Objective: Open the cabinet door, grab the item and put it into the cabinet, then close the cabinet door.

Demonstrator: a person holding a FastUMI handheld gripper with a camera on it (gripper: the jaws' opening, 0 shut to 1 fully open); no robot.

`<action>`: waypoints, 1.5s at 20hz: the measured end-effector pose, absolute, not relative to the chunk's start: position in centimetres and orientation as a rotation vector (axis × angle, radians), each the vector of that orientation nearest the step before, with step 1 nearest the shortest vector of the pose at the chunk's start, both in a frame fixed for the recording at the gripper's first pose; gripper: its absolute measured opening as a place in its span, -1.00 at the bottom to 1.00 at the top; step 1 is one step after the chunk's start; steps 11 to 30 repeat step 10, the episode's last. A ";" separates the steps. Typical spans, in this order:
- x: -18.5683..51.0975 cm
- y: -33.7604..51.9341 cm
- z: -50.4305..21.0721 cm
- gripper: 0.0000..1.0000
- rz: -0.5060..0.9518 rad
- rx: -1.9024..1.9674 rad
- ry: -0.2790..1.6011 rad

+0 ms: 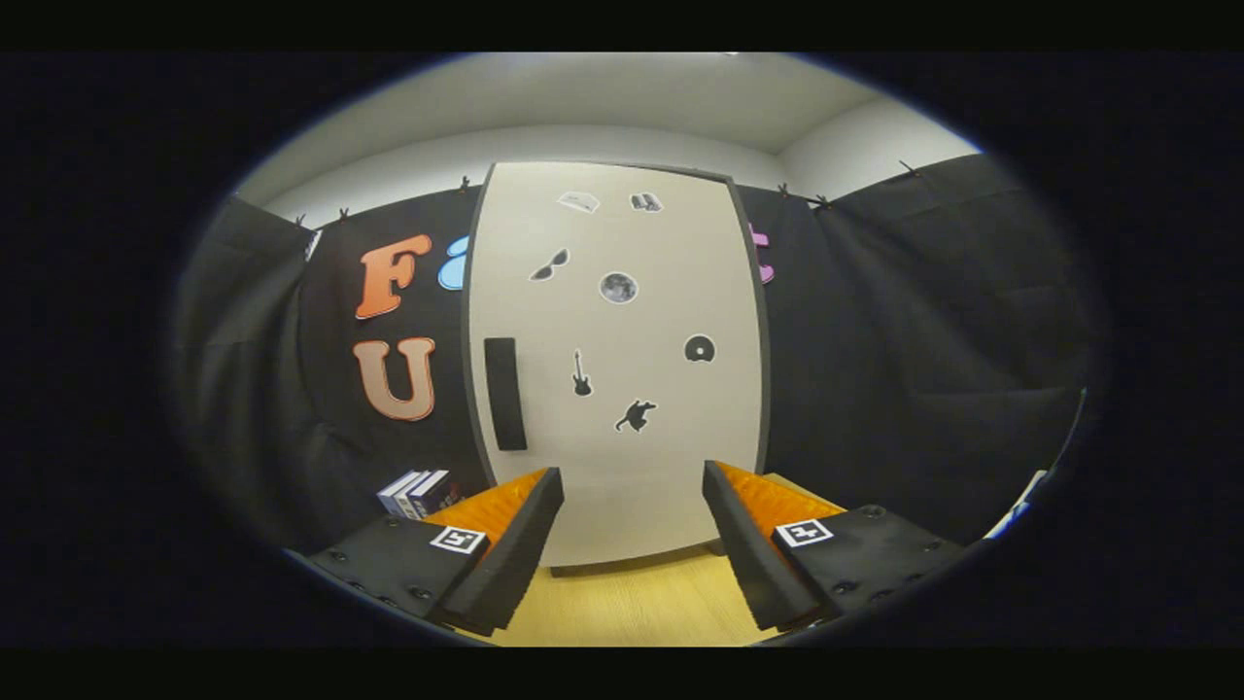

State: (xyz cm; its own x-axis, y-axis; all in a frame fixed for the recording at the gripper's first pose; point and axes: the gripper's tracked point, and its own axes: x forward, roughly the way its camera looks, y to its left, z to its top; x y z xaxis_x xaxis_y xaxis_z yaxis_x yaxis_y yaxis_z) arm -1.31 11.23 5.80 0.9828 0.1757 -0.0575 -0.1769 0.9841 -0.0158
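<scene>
A tall white cabinet (622, 360) stands straight ahead on a wooden tabletop (632, 603). Its door is closed and dotted with small dark stickers. A dark vertical handle (504, 393) sits near the door's left edge. My gripper (632, 478) is open, with nothing between its fingers. The fingers frame the lower part of the door and stand a short way back from it. The handle lies up and to the left of the left finger (525, 525). A small stack of books (418, 493) rests left of the cabinet, just beyond the left finger.
Black cloth walls close in the booth on the left, behind and on the right of the cabinet. A white wall and ceiling rise above the cloth. Bare wooden tabletop runs between my fingers up to the cabinet's base.
</scene>
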 end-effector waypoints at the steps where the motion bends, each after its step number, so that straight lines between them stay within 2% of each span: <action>1: -1.6 10.8 6.0 0.86 0.169 -0.022 0.054; 10: -3.7 8.9 6.7 0.86 0.124 -0.032 0.051; 30: -3.7 8.9 6.7 0.86 0.124 -0.032 0.051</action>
